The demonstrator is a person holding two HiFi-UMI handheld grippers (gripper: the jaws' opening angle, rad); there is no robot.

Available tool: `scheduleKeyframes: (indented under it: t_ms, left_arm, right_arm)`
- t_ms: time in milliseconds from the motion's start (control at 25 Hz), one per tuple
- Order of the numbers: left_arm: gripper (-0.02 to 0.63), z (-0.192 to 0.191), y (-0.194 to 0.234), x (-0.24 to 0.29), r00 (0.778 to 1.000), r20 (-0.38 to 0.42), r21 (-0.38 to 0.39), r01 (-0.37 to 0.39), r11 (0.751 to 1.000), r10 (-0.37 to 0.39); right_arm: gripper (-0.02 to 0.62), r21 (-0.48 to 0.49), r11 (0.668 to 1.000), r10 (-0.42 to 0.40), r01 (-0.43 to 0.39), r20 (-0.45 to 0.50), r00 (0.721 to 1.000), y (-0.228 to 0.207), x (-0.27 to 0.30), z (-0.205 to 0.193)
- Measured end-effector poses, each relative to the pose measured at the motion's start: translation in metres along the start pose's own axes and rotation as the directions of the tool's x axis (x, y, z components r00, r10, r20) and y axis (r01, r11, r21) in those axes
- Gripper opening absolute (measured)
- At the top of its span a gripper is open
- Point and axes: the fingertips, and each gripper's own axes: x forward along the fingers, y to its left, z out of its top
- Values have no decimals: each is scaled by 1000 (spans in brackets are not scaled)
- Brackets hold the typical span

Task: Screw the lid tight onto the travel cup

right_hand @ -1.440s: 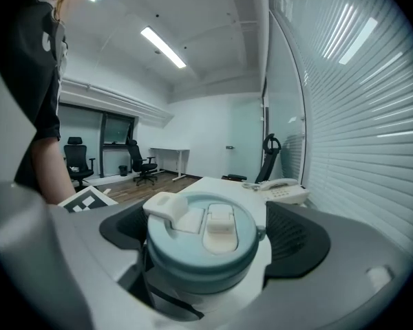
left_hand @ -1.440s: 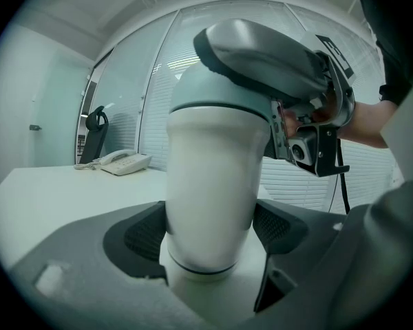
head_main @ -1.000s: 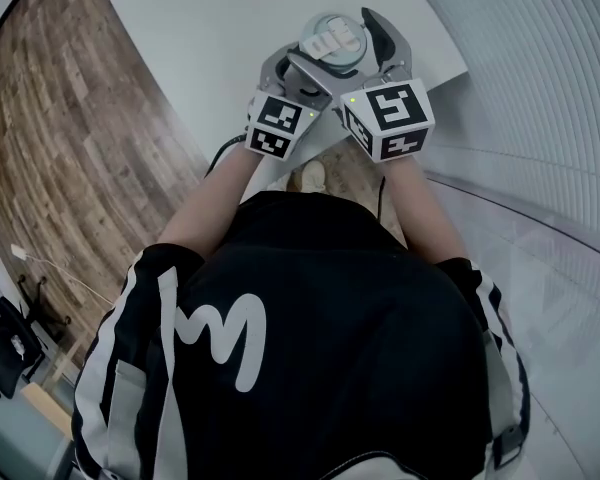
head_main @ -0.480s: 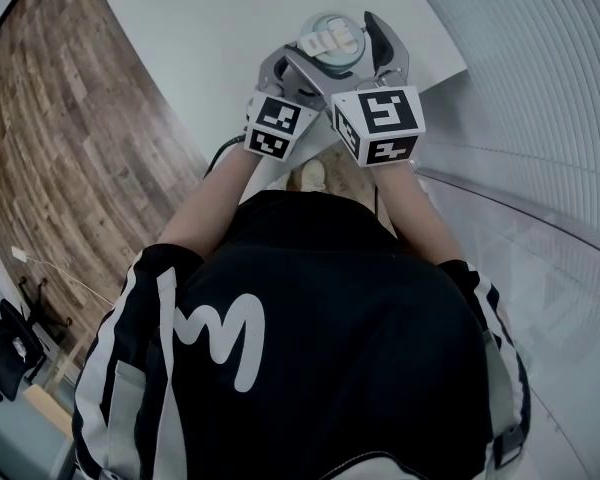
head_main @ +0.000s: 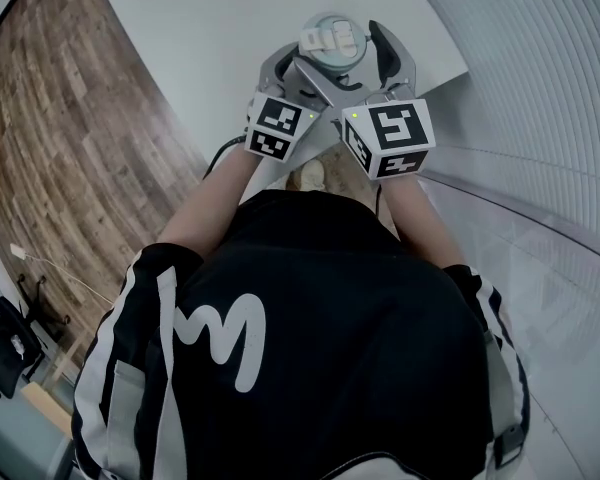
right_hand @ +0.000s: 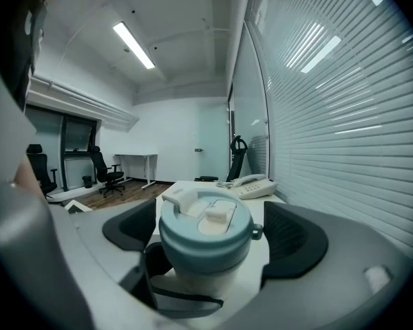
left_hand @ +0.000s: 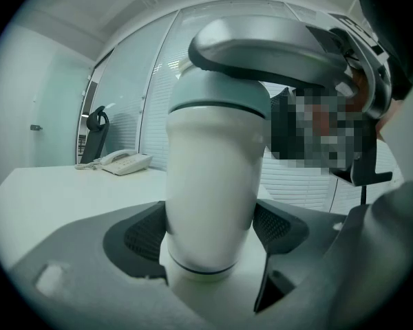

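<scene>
Position: white cylindrical travel cup (left_hand: 210, 177) stands by white table (head_main: 210, 28) near edge, tabletop stretching beyond. Left gripper (left_hand: 212, 234) pinches its body. Right gripper (right_hand: 210, 238), jaws just closing, flanks grey-blue round lid (right_hand: 205, 220) with slim gaps.

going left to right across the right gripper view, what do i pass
black wheeled office chair, white desk by the far wall, pale blue round lid on the white travel cup, white desk phone, white window blinds
</scene>
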Motion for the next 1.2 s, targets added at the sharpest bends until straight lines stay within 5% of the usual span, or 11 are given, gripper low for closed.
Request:
scheduleKeyframes:
  t_ms: [200, 280, 400, 520, 680, 1200]
  left_arm:
    - [405, -1, -1, -1, 1000, -2, -1, 2, 1000, -2]
    - [405, 0, 0, -2, 1000, 0, 1, 3, 1000, -3]
    - [405, 1, 0, -2, 1000, 0, 2, 1, 1000, -1]
    - [405, 3, 0, -1, 1000, -1, 0, -2, 1000, 2]
    - [405, 3, 3, 1, 1000, -2, -2, 0, 1000, 0]
    - [404, 0, 1, -2, 1000, -3, 2, -1, 1000, 1]
  right_arm:
    - [480, -73, 970, 238, -232, 100, 966, 4, -3, 20]
    - [490, -155, 898, 426, -412, 73, 902, 12, -1, 25]
    - [489, -248, 719, 649, -650, -96, 755, 28, -4, 16]
    - [471, -257, 655, 691, -711, -176, 701, 30, 0, 10]
    - [443, -234, 693, 673, -682, -129, 728, 25, 4, 10]
    - [431, -170, 916, 358, -365, -69, 931, 18, 7, 9]
